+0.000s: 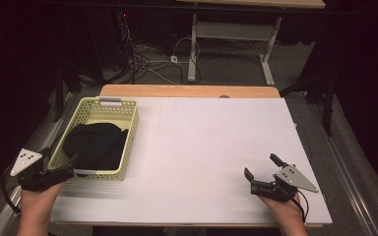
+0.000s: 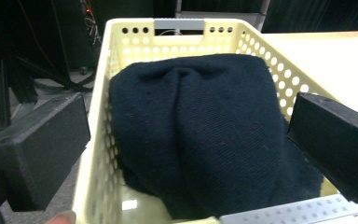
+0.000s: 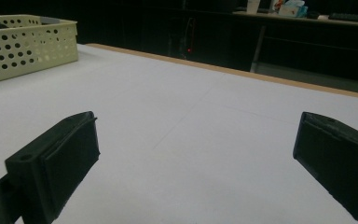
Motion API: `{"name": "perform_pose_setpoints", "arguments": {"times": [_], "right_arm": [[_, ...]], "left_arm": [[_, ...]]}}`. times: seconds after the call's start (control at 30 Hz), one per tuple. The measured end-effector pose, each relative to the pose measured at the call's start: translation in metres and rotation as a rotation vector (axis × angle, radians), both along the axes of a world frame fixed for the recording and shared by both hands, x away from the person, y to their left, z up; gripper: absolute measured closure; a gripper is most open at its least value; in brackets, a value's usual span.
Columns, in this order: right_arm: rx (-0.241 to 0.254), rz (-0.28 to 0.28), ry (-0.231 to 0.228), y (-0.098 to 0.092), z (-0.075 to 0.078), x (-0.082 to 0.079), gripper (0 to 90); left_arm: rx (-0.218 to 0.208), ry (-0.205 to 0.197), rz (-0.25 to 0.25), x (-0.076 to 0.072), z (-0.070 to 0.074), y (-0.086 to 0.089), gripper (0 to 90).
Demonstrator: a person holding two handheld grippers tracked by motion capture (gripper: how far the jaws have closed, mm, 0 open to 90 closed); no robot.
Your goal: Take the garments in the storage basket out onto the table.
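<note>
Down at the near edge, the left gripper (image 1: 61, 164) sits at the near-left corner of the pale yellow perforated plastic basket (image 1: 131, 129), jaws spread wide and holding nothing; in the left gripper view one jaw stands outside the basket's left wall and the other by its right wall, with the basket's near rim between them. Across on the near right, the right gripper (image 1: 263, 167) hovers low over the white table surface (image 1: 206, 147), jaws gaping just as wide, empty, aimed away from the person and slightly toward the left; its own view looks out over bare white sheet between the two black pads. Moving up the table, the dark navy knitted cap (image 2: 200, 130) lies inside the basket, filling most of the floor. Its long axis runs along the basket's length, from the near end to the far end, with the gathered crown pointing at the far wall and its grey handle strip (image 2: 179, 24). Beyond the white sheet, the wooden table edge (image 1: 187, 90) shows, then cables on the floor (image 1: 147, 59).
</note>
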State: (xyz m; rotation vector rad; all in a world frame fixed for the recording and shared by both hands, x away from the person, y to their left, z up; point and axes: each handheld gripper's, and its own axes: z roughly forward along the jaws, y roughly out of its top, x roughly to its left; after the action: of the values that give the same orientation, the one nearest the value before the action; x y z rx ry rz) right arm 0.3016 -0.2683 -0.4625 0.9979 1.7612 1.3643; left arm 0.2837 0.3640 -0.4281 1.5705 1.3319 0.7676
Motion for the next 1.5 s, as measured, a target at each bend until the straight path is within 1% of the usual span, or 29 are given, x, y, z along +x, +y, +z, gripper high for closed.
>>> {"name": "perform_pose_setpoints", "arguments": {"times": [0.1, 0.27, 0.4, 0.43, 0.5, 0.57, 0.6, 0.63, 0.67, 0.77, 0.8, 0.83, 0.87, 0.9, 0.93, 0.97, 1.0, 1.03, 1.17, 1.23, 1.27, 1.3, 1.33, 1.37, 1.4, 1.47, 1.5], "right_arm": [[-0.002, -0.003, -0.004, -0.001, 0.0, 0.0, 0.7], [0.0, -0.004, -0.003, -0.001, 0.0, -0.001, 0.7], [-0.003, -0.004, -0.007, 0.001, 0.0, -0.002, 0.7], [-0.006, 0.003, -0.008, 0.003, 0.0, -0.002, 0.7], [-0.001, 0.006, -0.005, 0.004, 0.0, -0.002, 0.7], [0.003, 0.008, 0.003, 0.006, -0.001, 0.0, 0.6], [0.006, 0.009, 0.005, 0.006, -0.001, 0.0, 0.6], [0.006, 0.009, 0.005, 0.006, -0.001, 0.0, 0.6], [0.007, 0.009, 0.006, 0.006, -0.001, 0.0, 0.6], [0.008, 0.005, 0.023, 0.007, 0.001, 0.002, 0.6], [0.008, 0.005, 0.023, 0.007, 0.001, 0.002, 0.6], [-0.018, 0.015, 0.028, 0.008, 0.001, 0.001, 0.6], [-0.018, 0.015, 0.028, 0.008, 0.001, 0.001, 0.6], [-0.025, 0.022, 0.029, 0.007, 0.001, -0.001, 0.6], [-0.005, 0.024, 0.03, 0.006, 0.0, -0.002, 0.6], [-0.005, 0.024, 0.03, 0.006, 0.0, -0.002, 0.6], [0.012, 0.027, 0.026, 0.006, 0.0, -0.003, 0.6], [0.019, 0.031, 0.008, 0.005, 0.0, -0.006, 0.6], [0.009, 0.046, -0.009, 0.005, 0.001, -0.009, 0.6], [0.007, 0.048, -0.017, 0.003, 0.001, -0.012, 0.6], [0.008, 0.048, -0.018, 0.002, 0.001, -0.013, 0.6], [0.005, 0.049, -0.021, 0.0, 0.001, -0.014, 0.6], [0.001, 0.046, -0.025, -0.003, 0.001, -0.015, 0.6], [0.001, 0.046, -0.025, -0.003, 0.001, -0.015, 0.6], [0.005, 0.044, -0.021, -0.005, 0.0, -0.015, 0.6], [0.012, 0.04, -0.016, -0.006, 0.0, -0.015, 0.6], [0.007, 0.041, -0.019, -0.006, 0.0, -0.015, 0.6]], "left_arm": [[-0.007, -0.001, 0.009, 0.0, -0.001, 0.003, 0.0], [-0.014, -0.005, 0.002, 0.001, -0.001, 0.001, 0.0], [-0.026, -0.009, -0.007, 0.003, -0.001, -0.004, 0.0], [-0.039, -0.015, -0.015, 0.005, -0.002, -0.007, 0.0], [-0.046, -0.019, -0.019, 0.007, -0.002, -0.009, 0.0], [-0.043, -0.018, -0.033, 0.01, -0.002, -0.013, 0.0], [-0.042, -0.018, -0.053, 0.012, -0.001, -0.017, 0.0], [-0.042, -0.018, -0.053, 0.012, -0.001, -0.017, 0.0], [-0.039, -0.029, -0.057, 0.013, 0.0, -0.02, 0.0], [-0.052, -0.025, -0.056, 0.017, 0.002, -0.025, 0.0], [-0.051, -0.02, -0.055, 0.019, 0.003, -0.026, 0.0], [-0.051, -0.012, -0.053, 0.021, 0.004, -0.028, 0.0], [-0.045, -0.005, -0.052, 0.023, 0.005, -0.03, 0.0], [-0.028, 0.003, -0.051, 0.026, 0.008, -0.032, 0.0], [-0.028, 0.003, -0.051, 0.026, 0.008, -0.032, 0.0], [-0.027, 0.001, -0.053, 0.028, 0.011, -0.033, 0.0], [-0.026, -0.001, -0.051, 0.029, 0.014, -0.033, 0.0], [-0.028, -0.005, -0.049, 0.032, 0.016, -0.033, 0.0], [-0.033, 0.001, -0.041, 0.043, 0.026, -0.031, 0.0], [-0.021, -0.001, -0.038, 0.048, 0.03, -0.031, 0.0], [-0.038, 0.0, -0.041, 0.051, 0.033, -0.031, 0.0], [-0.046, -0.008, -0.042, 0.053, 0.034, -0.032, 0.0], [-0.038, -0.011, -0.042, 0.056, 0.035, -0.033, 0.0], [-0.017, -0.005, -0.042, 0.059, 0.036, -0.035, 0.0], [-0.005, 0.003, -0.04, 0.063, 0.037, -0.036, 0.0], [0.0, 0.016, -0.039, 0.07, 0.037, -0.037, 0.0], [0.016, 0.041, -0.04, 0.077, 0.037, -0.038, 0.0]]}}
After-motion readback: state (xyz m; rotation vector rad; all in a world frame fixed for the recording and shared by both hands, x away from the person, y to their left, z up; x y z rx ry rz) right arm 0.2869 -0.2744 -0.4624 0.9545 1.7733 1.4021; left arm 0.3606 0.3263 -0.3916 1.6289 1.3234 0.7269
